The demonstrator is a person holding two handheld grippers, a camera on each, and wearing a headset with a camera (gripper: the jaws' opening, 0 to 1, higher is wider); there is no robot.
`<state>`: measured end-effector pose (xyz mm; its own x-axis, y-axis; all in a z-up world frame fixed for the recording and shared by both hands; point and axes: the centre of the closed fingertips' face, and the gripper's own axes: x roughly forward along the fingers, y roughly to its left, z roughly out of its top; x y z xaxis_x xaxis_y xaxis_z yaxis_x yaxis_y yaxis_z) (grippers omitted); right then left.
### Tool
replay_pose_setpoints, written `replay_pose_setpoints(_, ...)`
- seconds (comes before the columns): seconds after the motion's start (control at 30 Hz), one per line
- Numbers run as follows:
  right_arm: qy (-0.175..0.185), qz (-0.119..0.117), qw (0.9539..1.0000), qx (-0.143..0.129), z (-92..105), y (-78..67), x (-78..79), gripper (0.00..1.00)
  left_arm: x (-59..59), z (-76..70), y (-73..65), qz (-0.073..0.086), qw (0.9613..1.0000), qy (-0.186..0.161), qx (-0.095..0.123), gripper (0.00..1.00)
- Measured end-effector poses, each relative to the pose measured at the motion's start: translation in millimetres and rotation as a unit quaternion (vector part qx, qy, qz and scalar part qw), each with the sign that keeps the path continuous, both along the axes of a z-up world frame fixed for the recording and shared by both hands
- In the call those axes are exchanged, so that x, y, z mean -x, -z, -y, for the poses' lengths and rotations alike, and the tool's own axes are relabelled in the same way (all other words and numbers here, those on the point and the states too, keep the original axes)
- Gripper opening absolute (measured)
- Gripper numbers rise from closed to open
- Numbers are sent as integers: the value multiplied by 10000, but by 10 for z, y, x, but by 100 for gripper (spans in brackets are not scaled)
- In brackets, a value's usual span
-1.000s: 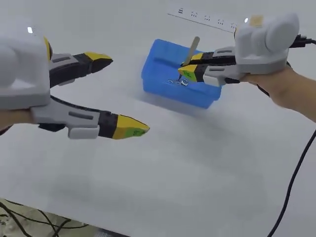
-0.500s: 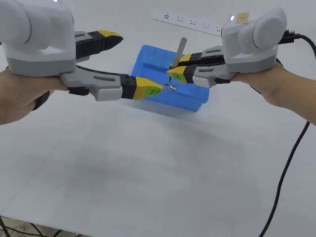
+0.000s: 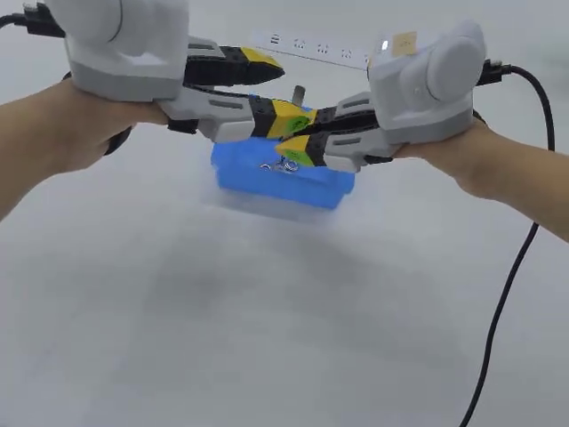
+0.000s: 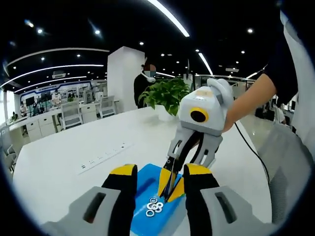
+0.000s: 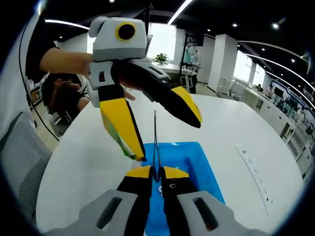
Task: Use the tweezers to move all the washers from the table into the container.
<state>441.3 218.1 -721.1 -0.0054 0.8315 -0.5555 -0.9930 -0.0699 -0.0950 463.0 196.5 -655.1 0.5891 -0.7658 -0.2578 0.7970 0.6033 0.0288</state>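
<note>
Right gripper (image 3: pixel 292 151) clamped shut on tweezers (image 5: pixel 155 140), tips down over blue container (image 3: pixel 267 185), likely for a release. Washers (image 4: pixel 154 207) lie inside it. Left gripper (image 3: pixel 292 89) wide open, empty, hovering near its far-left side.

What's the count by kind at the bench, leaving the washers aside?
Grippers: 2 (left gripper, right gripper)
Tweezers: 1
Blue container: 1
Power strip: 1
Total: 5
</note>
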Motion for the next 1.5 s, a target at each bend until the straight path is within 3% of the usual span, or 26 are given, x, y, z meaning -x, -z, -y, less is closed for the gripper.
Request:
replay_pose_setpoints(0.1,-20,16,10000,3,4,-1,-3,8,6,30,-8,18,9999,142,-11,34)
replay_pose_setpoints(0.17,-36,31,10000,3,5,-6,-3,8,52,68,-26,80,9994,348,-24,23)
replay_pose_setpoints(0.3,-49,42,10000,0,1,-13,-7,8,93,111,-18,89,9983,563,-129,19)
replay_pose_setpoints(0.43,-33,43,10000,-11,-8,-21,-20,8,166,161,-36,63,9964,844,-105,8)
replay_pose_setpoints(0.6,-67,121,9999,38,-9,-12,-27,8,164,162,-28,135,9958,870,-242,7)
replay_pose_setpoints(0.67,-27,227,9997,63,-3,-12,-60,9,157,171,-20,228,9952,881,-348,6)
replay_pose_setpoints(0.8,77,209,9997,77,4,-19,-72,10,158,204,-44,329,9951,815,-443,4)
replay_pose_setpoints(0.97,232,357,9990,138,17,-39,-118,12,134,206,-71,394,9950,746,-527,4)
replay_pose_setpoints(1.5,534,227,9981,201,42,-74,-95,21,98,117,-115,488,9945,577,-724,4)
